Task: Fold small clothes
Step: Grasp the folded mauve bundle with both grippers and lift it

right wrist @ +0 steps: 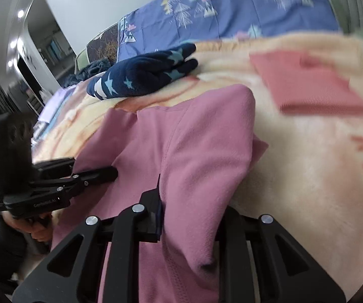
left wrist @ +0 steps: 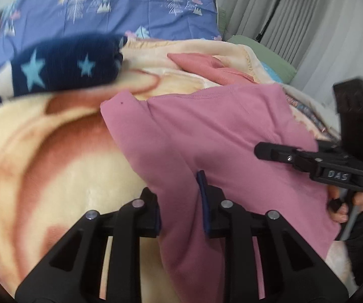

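I have both tools clamped on the same pink garment point(left wrist: 206, 136), which lies on the cream blanket point(left wrist: 42, 176) covering the bed. My left gripper point(left wrist: 180, 202) is pinching a fold of the pink cloth near the blanket's near edge — the fabric runs up between the 2 pads and drapes over them. My right gripper point(right wrist: 189, 212) is pinching another bunch of the same cloth; I can see the left pad pressed against it, while the right pad is buried under the fabric. From the left wrist view, the right tool sits at the garment's right side with a hand point(left wrist: 345, 202) wrapped round its grip; from the right wrist view, the left tool sits at the garment's left side.

Farther up the blanket, toward its far edge, lies a navy garment with pale stars point(right wrist: 143, 73), apart from the pink one. A folded salmon piece point(right wrist: 307, 80) lies toward the far right of the blanket — blurred in the right wrist view. Behind both lies blue bedding with a tree print point(left wrist: 131, 7).
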